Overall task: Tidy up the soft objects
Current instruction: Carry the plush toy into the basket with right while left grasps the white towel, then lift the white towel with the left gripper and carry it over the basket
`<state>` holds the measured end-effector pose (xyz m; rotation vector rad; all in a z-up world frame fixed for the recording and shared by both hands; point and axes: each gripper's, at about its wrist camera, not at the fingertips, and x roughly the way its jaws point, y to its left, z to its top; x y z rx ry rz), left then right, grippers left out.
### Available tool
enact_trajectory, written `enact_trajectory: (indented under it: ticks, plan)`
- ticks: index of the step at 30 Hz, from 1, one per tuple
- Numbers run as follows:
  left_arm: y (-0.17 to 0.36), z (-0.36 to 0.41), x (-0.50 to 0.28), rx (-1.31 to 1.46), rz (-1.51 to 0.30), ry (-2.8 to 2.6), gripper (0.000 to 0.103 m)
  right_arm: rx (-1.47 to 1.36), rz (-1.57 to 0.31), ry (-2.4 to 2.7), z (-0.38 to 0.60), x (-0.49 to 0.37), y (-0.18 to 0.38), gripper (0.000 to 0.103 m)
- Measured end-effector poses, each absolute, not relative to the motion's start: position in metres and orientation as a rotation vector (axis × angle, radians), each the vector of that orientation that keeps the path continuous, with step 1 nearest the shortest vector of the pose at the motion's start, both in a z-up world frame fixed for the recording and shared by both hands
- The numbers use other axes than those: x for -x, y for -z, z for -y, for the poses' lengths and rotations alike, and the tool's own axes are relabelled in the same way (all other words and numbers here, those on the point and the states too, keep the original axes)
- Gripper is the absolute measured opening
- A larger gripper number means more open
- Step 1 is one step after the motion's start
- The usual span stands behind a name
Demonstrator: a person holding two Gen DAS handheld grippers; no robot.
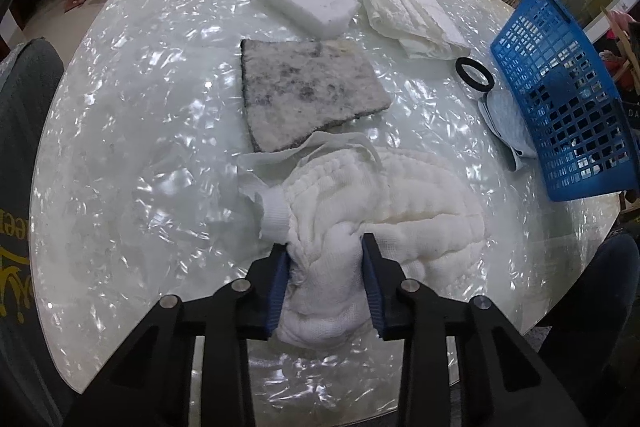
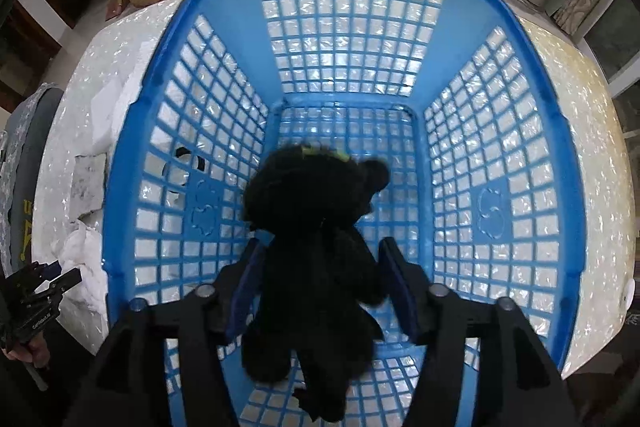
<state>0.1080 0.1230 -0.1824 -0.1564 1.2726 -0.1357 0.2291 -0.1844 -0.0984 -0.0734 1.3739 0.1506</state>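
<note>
A crumpled white cloth [image 1: 360, 195] is seen at the near edge of the worktop [image 1: 140, 147], and a bunched fold of it is clamped between the jaws of the left gripper [image 1: 326, 259]. Beyond the cloth a grey felt pad [image 1: 308, 87] lies flat, with a white foam block [image 1: 306, 1] and a folded white towel [image 1: 408, 7] toward the far edge. A black ring [image 1: 474, 73] rests just beside the blue basket [image 1: 560, 99] at the right edge. Inside the basket a black plush toy [image 2: 320, 247] is framed by the right gripper [image 2: 320, 267], whose jaws are spread clear of its sides, no grip being made.
</note>
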Motion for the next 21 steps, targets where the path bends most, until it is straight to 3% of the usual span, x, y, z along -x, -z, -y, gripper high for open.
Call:
enact_trajectory:
  ticks: [2, 5, 8, 21]
  plan:
    - [0.18, -0.121, -0.106, 0.159, -1.27, 0.134, 0.032, 0.086, -1.358, -0.139, 0.186, -0.227, 0.093, 0.083]
    - [0.174, -0.12, -0.102, 0.166, -1.265, 0.127, 0.031, 0.078, -1.348, -0.154, 0.189, -0.222, 0.086, 0.085]
    - [0.162, -0.119, -0.095, 0.167, -1.245, 0.13, 0.031, 0.075, -1.323, -0.179, 0.189, -0.214, 0.076, 0.102]
    - [0.087, -0.096, -0.077, 0.111, -1.118, 0.136, 0.031, 0.146, -1.136, -0.207, 0.19, -0.151, 0.024, 0.103]
